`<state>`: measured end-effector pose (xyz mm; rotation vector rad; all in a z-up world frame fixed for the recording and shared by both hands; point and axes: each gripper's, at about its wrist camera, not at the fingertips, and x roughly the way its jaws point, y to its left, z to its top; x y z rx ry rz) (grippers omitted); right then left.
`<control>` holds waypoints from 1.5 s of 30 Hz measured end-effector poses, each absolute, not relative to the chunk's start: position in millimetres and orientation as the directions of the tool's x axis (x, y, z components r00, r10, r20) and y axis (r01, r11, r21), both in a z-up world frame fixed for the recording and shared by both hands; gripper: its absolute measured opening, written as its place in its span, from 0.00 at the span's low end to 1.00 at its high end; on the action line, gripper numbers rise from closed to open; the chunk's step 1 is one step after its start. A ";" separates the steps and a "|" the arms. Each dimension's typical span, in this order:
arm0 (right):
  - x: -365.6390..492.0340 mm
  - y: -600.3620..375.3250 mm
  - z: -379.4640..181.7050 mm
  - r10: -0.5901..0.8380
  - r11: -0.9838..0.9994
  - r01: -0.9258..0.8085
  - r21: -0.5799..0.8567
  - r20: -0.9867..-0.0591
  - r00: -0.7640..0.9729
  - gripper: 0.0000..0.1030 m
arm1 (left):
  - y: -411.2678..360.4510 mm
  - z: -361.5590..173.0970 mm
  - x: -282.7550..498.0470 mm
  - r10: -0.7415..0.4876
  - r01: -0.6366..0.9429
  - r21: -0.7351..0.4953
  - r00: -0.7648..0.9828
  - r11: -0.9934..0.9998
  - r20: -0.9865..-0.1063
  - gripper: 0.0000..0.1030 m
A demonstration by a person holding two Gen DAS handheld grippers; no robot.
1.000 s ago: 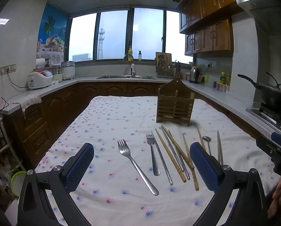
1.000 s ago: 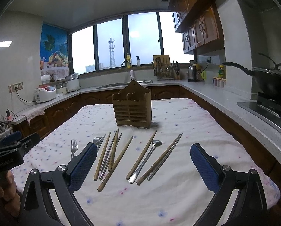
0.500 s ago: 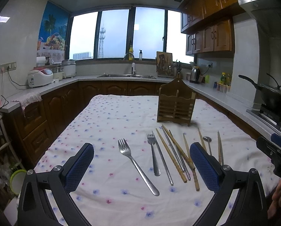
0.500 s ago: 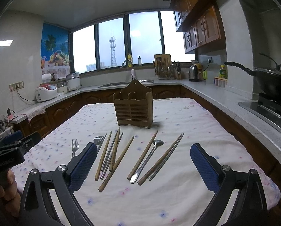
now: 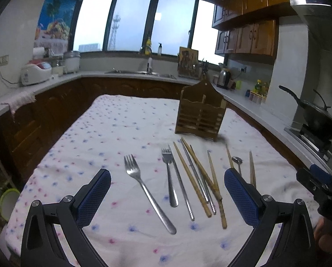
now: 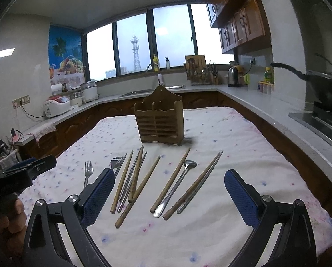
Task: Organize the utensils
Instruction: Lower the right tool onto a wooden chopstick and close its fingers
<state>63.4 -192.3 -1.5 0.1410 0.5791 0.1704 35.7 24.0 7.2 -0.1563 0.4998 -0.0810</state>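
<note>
Right gripper point(image 6: 167, 194) agape above spoon point(image 6: 177, 185) — chopsticks point(image 6: 132, 178) alongside.

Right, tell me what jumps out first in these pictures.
A row of forks, chopsticks and a spoon lies loose on the flowered cloth. Behind them stands an empty wooden holder. Both tools, left and right, hang open above the row.

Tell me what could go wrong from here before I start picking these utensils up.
The wooden and metal chopsticks lie crossed and touching, so closing on one may drag its neighbours. The spoon lies close beside a wooden chopstick; a double grab seems possible. The holder stands free on loose cloth and might tip.
</note>
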 end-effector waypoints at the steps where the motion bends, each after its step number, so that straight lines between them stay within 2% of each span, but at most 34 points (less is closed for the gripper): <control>1: 66.4 -194.5 -1.2 0.205 0.975 -0.121 0.188 -0.533 0.821 0.97 | 25.6 9.3 40.5 -0.125 0.044 -0.177 0.870 0.983 -0.476 0.99; 5: 85.9 -202.6 -4.5 0.224 0.967 -0.111 0.229 -0.559 0.798 0.95 | 26.6 18.0 68.7 -0.157 0.068 -0.189 0.846 0.980 -0.510 0.96; 10: 114.9 -212.6 -9.5 0.243 0.958 -0.093 0.270 -0.600 0.762 0.85 | 23.5 23.2 108.9 -0.207 0.108 -0.205 0.801 0.973 -0.561 0.86; 15: 146.2 -221.8 -17.2 0.269 0.945 -0.069 0.320 -0.639 0.721 0.63 | 17.7 19.3 151.9 -0.235 0.123 -0.219 0.746 0.968 -0.623 0.73; 19: 171.5 -226.6 -26.6 0.289 0.935 -0.049 0.351 -0.674 0.679 0.53 | 13.5 14.1 185.3 -0.292 0.144 -0.269 0.684 0.952 -0.668 0.54; 24: 203.8 -229.6 -40.1 0.316 0.922 -0.026 0.386 -0.711 0.628 0.38 | 3.9 6.8 223.6 -0.318 0.154 -0.289 0.641 0.945 -0.699 0.52; 27: 225.5 -226.6 -50.3 0.322 0.921 -0.019 0.389 -0.734 0.598 0.34 | -2.2 0.4 250.8 -0.334 0.166 -0.297 0.611 0.940 -0.717 0.51; 34: 272.1 -222.0 -87.1 0.339 0.915 0.021 0.404 -0.794 0.505 0.27 | -22.8 -22.8 313.4 -0.375 0.191 -0.324 0.519 0.927 -0.768 0.35; 40: 289.4 -221.3 -103.2 0.338 0.917 0.029 0.397 -0.815 0.470 0.27 | -29.7 -49.1 356.4 -0.366 0.177 -0.321 0.465 0.931 -0.806 0.30; 45: 301.4 -221.9 -114.5 0.334 0.921 0.033 0.388 -0.831 0.446 0.20 | -32.0 -66.0 381.3 -0.358 0.160 -0.320 0.438 0.934 -0.825 0.23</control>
